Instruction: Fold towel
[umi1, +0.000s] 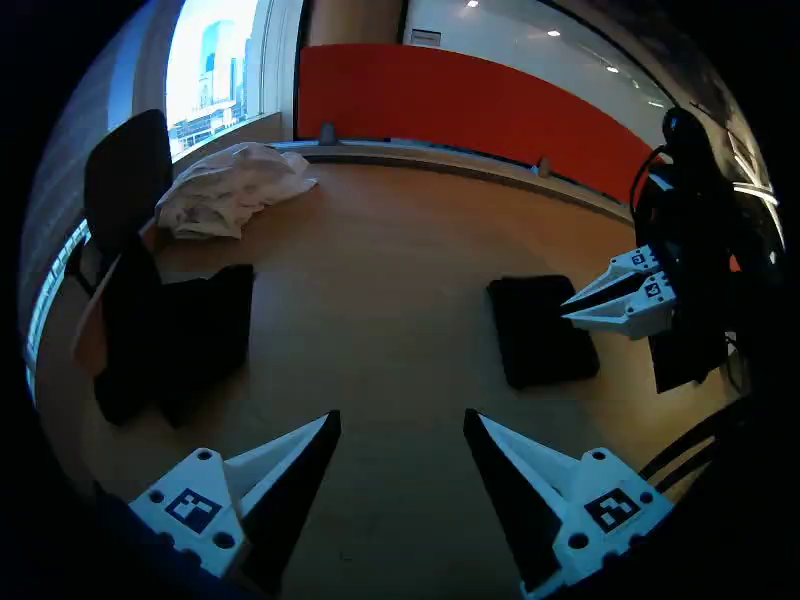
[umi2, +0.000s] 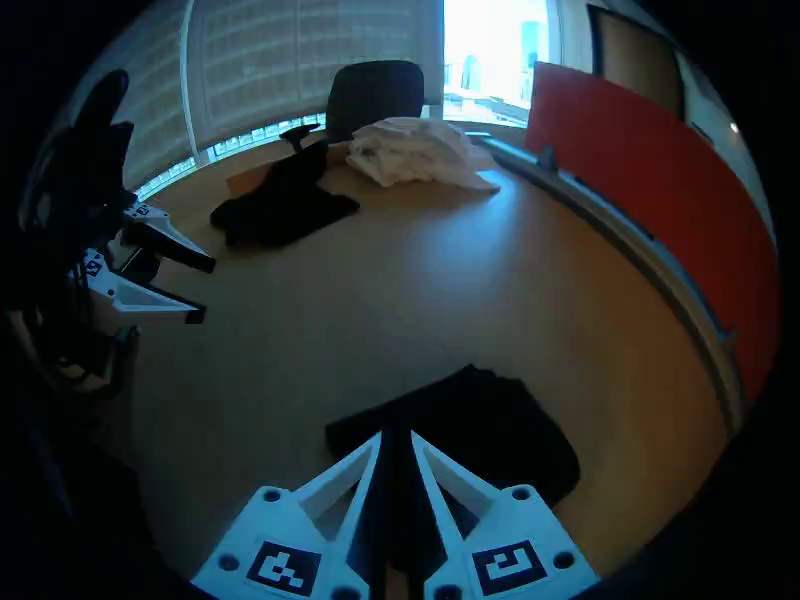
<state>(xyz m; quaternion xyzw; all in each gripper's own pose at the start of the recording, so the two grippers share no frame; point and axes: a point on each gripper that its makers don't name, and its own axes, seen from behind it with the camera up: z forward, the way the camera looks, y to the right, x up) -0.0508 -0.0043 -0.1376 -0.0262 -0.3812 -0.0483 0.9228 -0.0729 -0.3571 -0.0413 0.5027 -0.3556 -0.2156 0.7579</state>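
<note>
The left claw (umi1: 400, 430) sits at the bottom of the left gripper view with its two fingers spread wide and nothing between them, only bare wooden counter (umi1: 400, 260) under the gap. In the right gripper view it shows at the left edge, again with its fingers parted, hovering above the counter.

The right claw (umi2: 396, 445) fills the bottom centre of the right gripper view. Its fingers are drawn nearly together, leaving a narrow dark slit, and their tips lie over the near edge of the black towel (umi2: 480, 430). Whether cloth is caught between them I cannot tell. In the left gripper view this claw shows at the right of the frame, its tips at the right-hand edge of the same towel.

The black towel lies flat on the counter as a compact folded rectangle, at lower centre of the right gripper view and right of centre in the left gripper view.

Well apart from it, a loose heap of dark cloth (umi1: 190, 330) lies at the left of the left gripper view. Beyond that, a crumpled white pile (umi1: 235, 185) sits in the upper left, beside a dark office chair (umi1: 125, 180). A red partition (umi1: 470, 110) runs along the counter's far edge, with a bright window (umi1: 215, 70) at the upper left.
</note>
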